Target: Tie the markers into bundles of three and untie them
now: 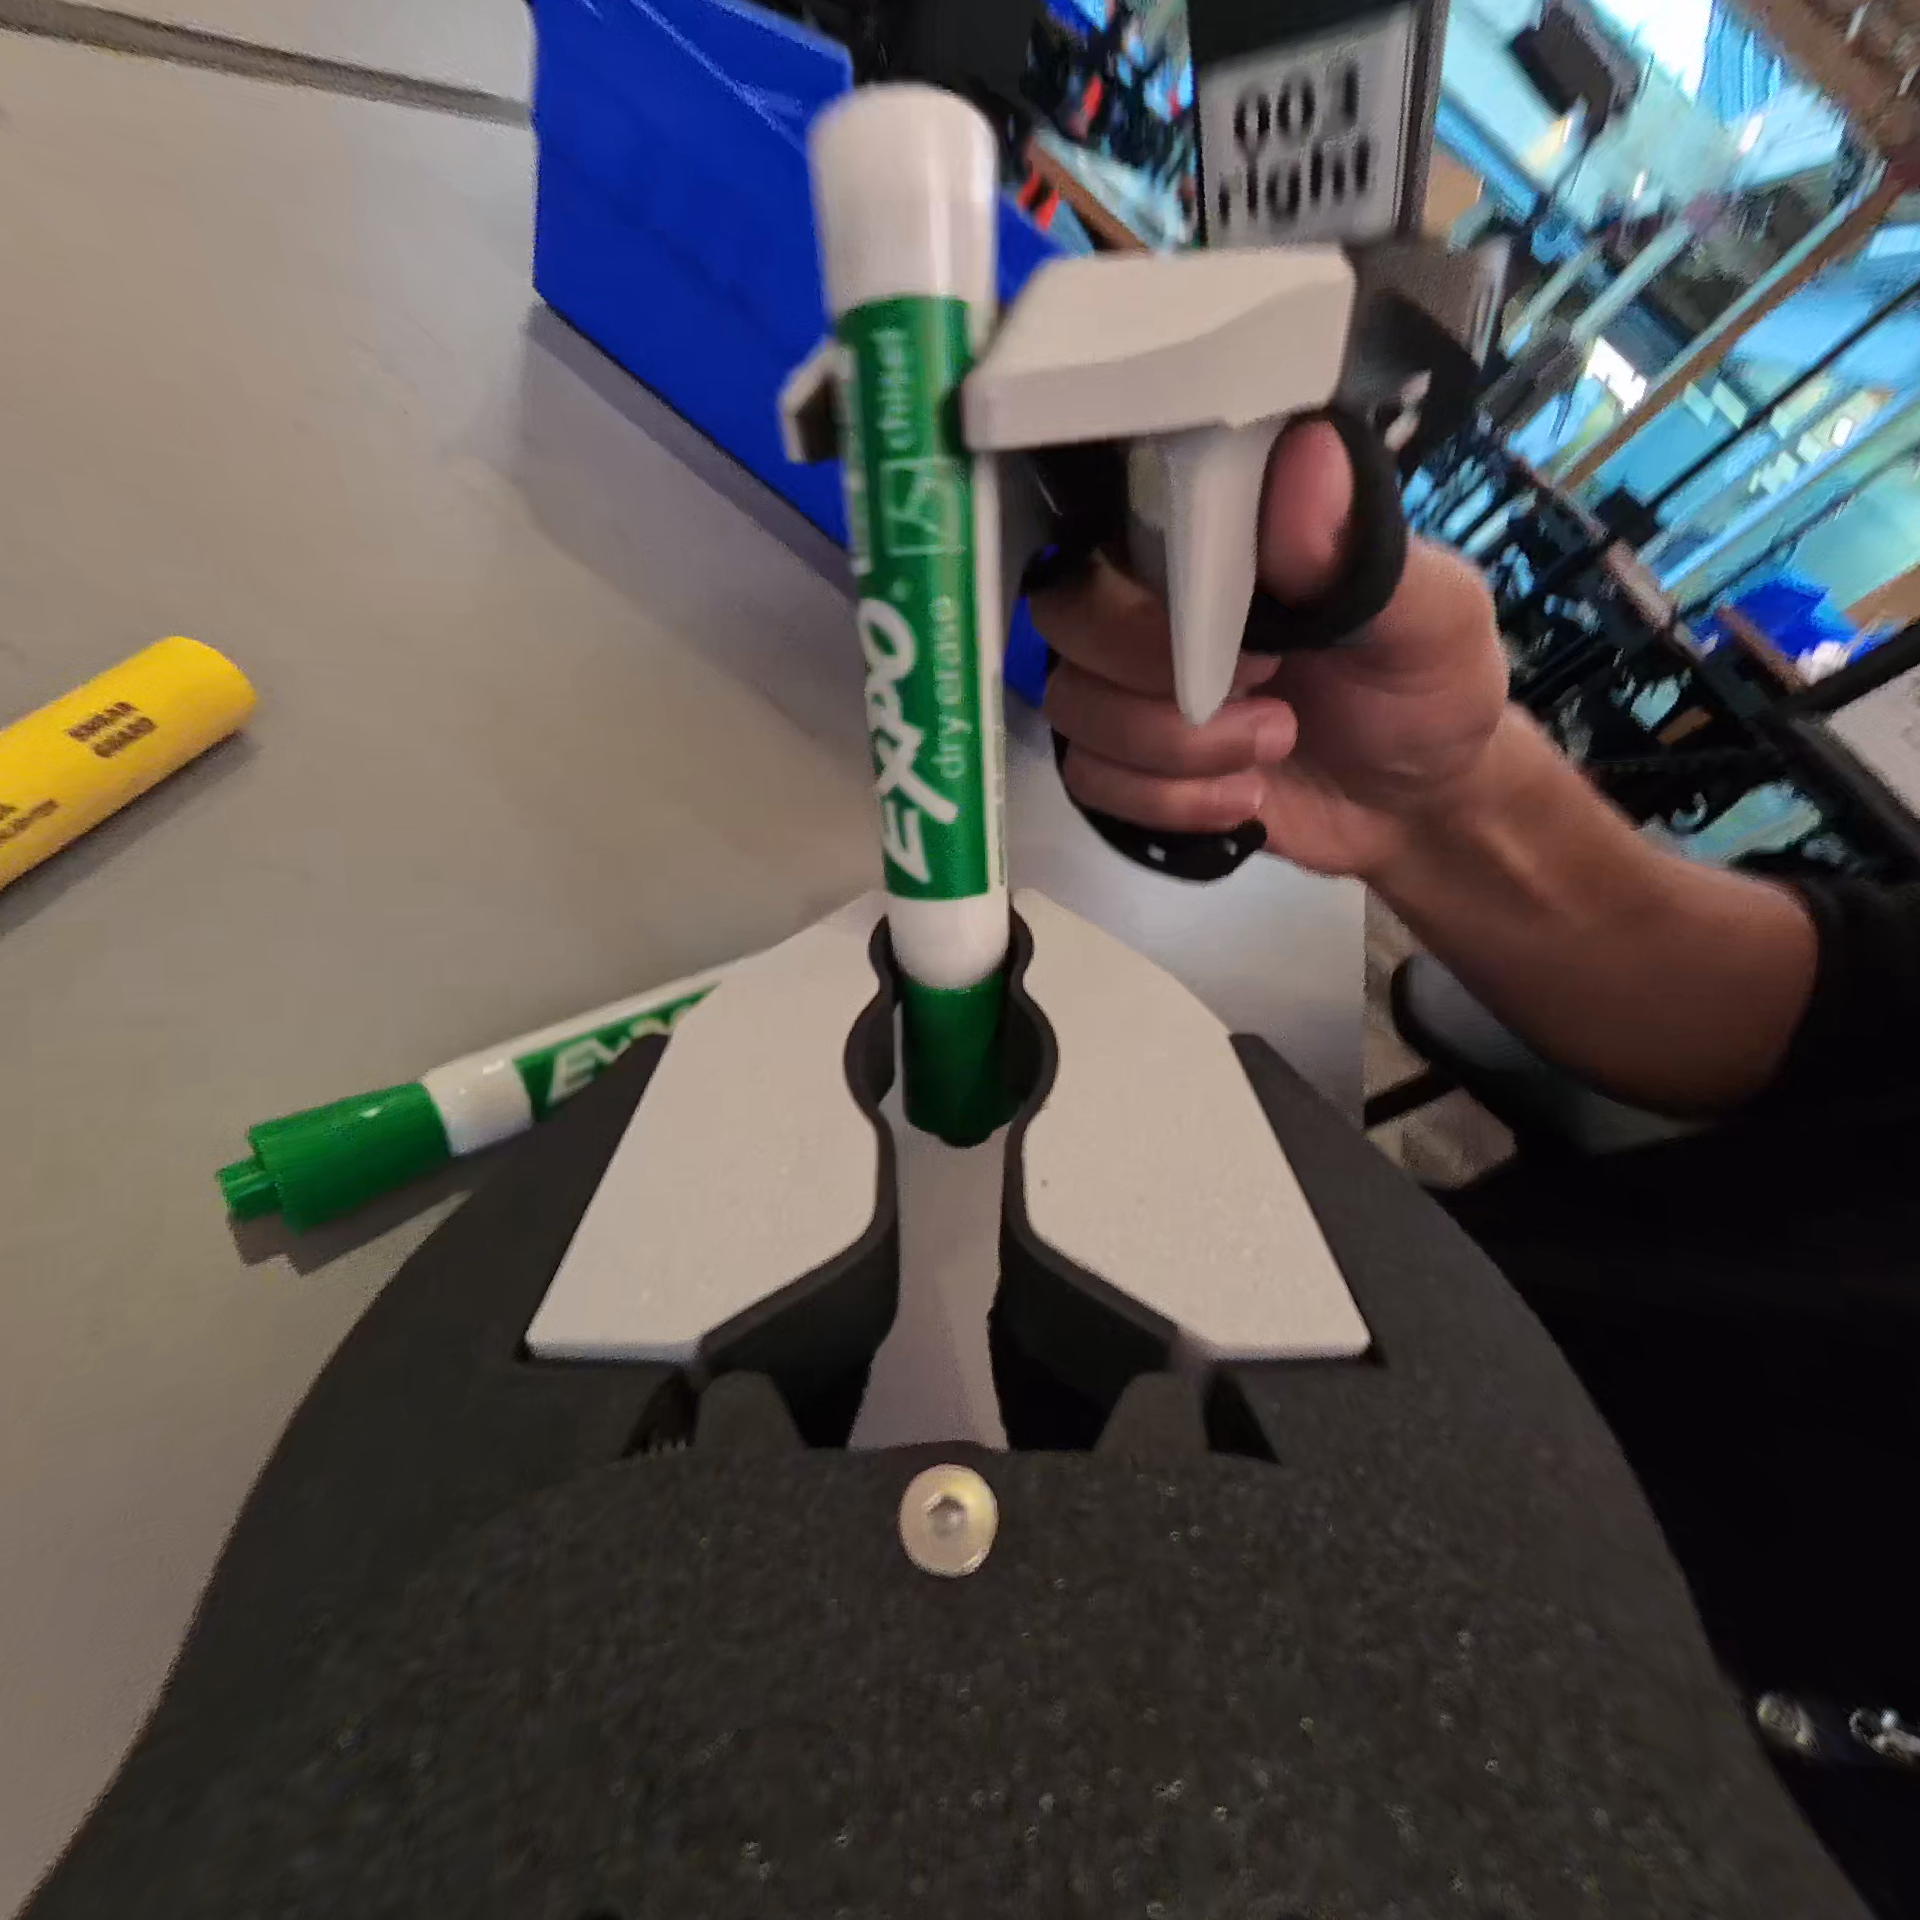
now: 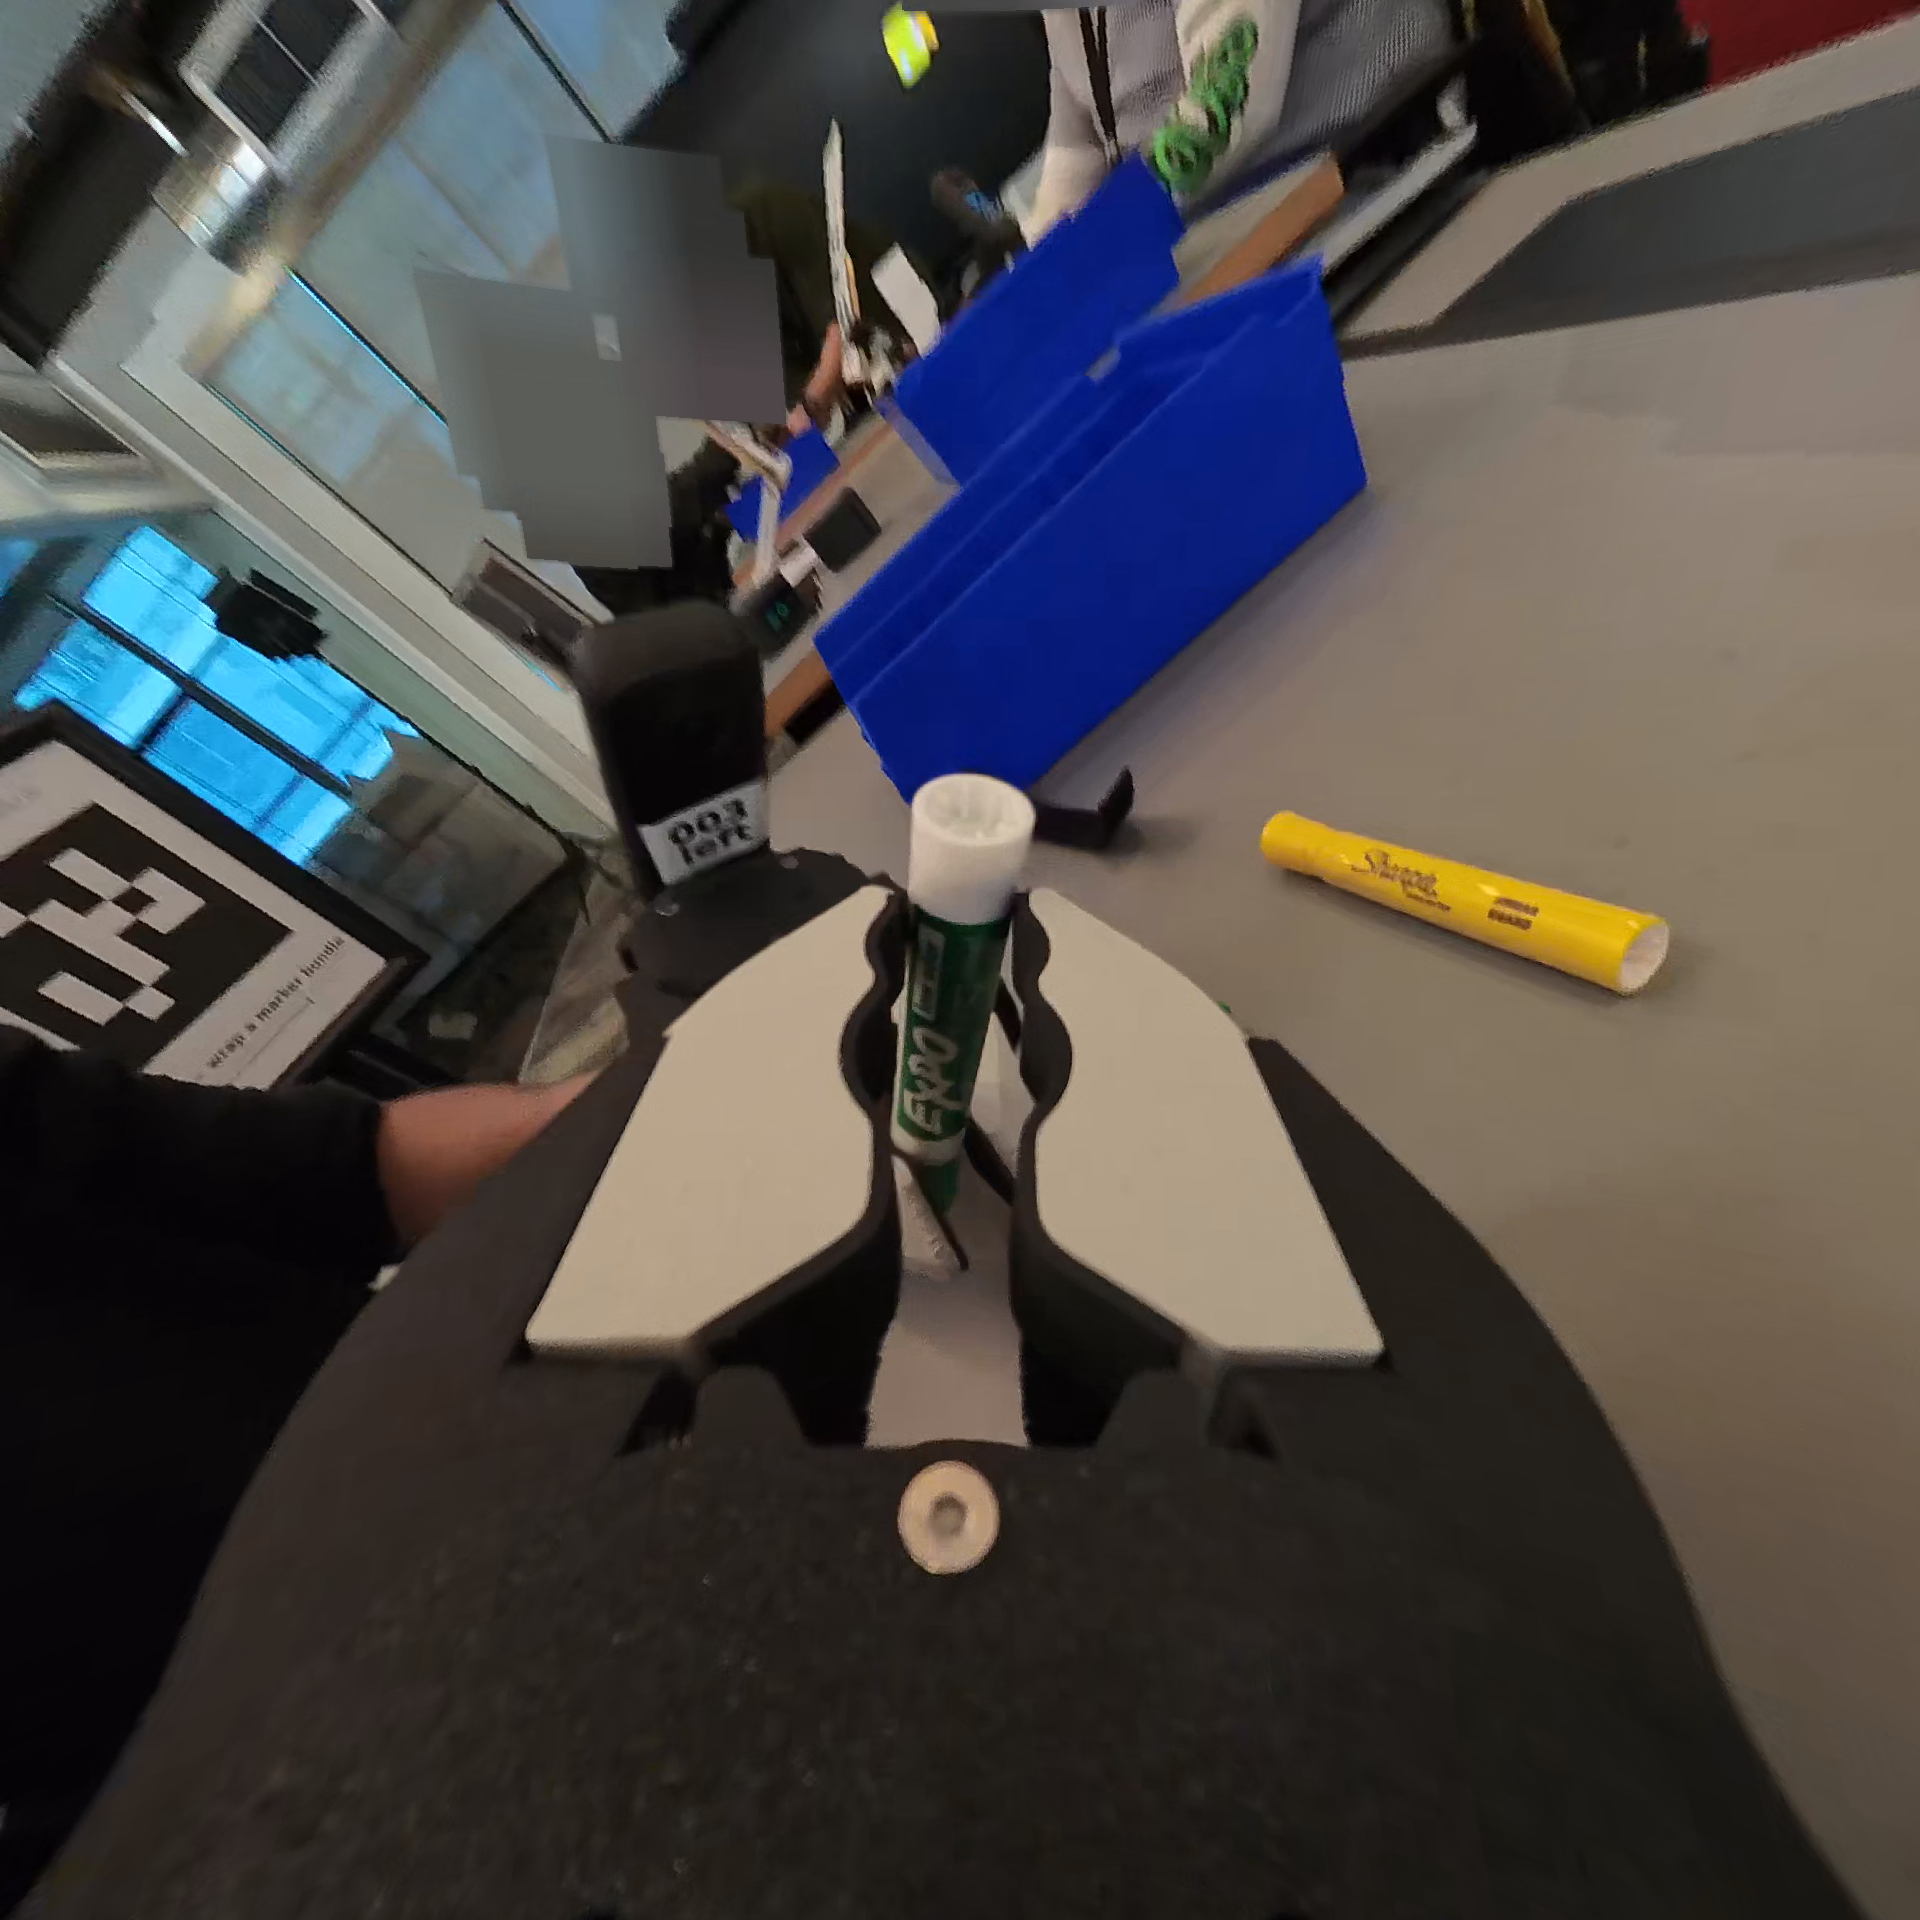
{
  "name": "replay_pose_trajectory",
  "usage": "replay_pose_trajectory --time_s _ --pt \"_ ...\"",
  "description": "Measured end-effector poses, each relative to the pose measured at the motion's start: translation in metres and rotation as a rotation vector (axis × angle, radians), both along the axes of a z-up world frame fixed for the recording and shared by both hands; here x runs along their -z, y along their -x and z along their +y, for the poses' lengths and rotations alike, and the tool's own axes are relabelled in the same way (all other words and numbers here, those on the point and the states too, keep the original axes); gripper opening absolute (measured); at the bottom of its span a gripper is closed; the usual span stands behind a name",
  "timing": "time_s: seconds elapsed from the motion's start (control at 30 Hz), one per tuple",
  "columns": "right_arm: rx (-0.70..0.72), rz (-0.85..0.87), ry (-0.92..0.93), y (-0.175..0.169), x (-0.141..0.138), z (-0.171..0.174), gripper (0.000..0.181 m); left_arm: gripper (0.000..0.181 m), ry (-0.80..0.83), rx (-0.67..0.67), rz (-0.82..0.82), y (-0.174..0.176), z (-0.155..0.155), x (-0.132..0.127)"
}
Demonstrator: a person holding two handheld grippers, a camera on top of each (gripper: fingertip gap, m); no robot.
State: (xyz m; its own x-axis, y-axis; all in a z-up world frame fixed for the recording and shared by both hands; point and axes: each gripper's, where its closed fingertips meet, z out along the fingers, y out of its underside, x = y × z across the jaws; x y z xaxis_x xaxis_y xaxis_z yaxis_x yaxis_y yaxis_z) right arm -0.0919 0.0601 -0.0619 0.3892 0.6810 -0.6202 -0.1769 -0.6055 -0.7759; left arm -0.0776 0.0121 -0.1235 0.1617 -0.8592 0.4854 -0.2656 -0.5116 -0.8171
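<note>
A green-and-white marker (image 1: 925,623) stands upright above the grey table (image 1: 364,468), held at both ends. My left gripper (image 1: 948,935) is shut on its green cap end. My right gripper (image 1: 894,416), held by a hand, comes in from the right and is shut on the upper barrel. In the right wrist view my right gripper (image 2: 961,914) grips the same marker (image 2: 935,1039), whose white end sticks up past the fingertips. A second green marker (image 1: 416,1112) lies on the table left of my left gripper. A yellow marker (image 1: 114,748) lies farther left and also shows in the right wrist view (image 2: 1455,899).
A blue bin (image 1: 675,260) stands on the table behind the markers, and it shows with a second one in the right wrist view (image 2: 1122,582). A small black object (image 2: 1081,816) lies in front of it. A black-and-white patterned board (image 2: 135,935) stands off the table's left edge. People stand in the background. One gripper's finger ends stand about 7 cm off the other's.
</note>
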Motion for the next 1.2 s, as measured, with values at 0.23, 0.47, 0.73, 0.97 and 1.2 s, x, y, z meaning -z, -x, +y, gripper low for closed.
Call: replay_pose_trajectory --time_s 0.23,0.47,0.73,0.97,1.2 --pt "-0.017 -0.46 0.024 -0.016 0.005 0.027 0.019 0.041 -0.126 -0.088 0.122 0.049 0.006 0.003" --pt "-0.234 -1.089 0.218 -0.02 0.06 0.043 0.019 0.035 -0.201 -0.178 0.115 0.094 0.002 0.003" --pt "-0.344 -1.327 0.322 -0.021 0.122 0.05 0.019 0.035 -0.234 -0.151 0.198 0.098 0.002 0.019" --pt "-0.29 -1.27 0.296 -0.02 0.121 0.051 0.03 0.035 -0.174 -0.137 0.205 0.1 0.002 0.027" --pt "-0.197 -1.091 0.021 -0.008 0.096 -0.001 0.04 0.035 -0.157 -0.142 0.201 0.105 0.005 0.028"
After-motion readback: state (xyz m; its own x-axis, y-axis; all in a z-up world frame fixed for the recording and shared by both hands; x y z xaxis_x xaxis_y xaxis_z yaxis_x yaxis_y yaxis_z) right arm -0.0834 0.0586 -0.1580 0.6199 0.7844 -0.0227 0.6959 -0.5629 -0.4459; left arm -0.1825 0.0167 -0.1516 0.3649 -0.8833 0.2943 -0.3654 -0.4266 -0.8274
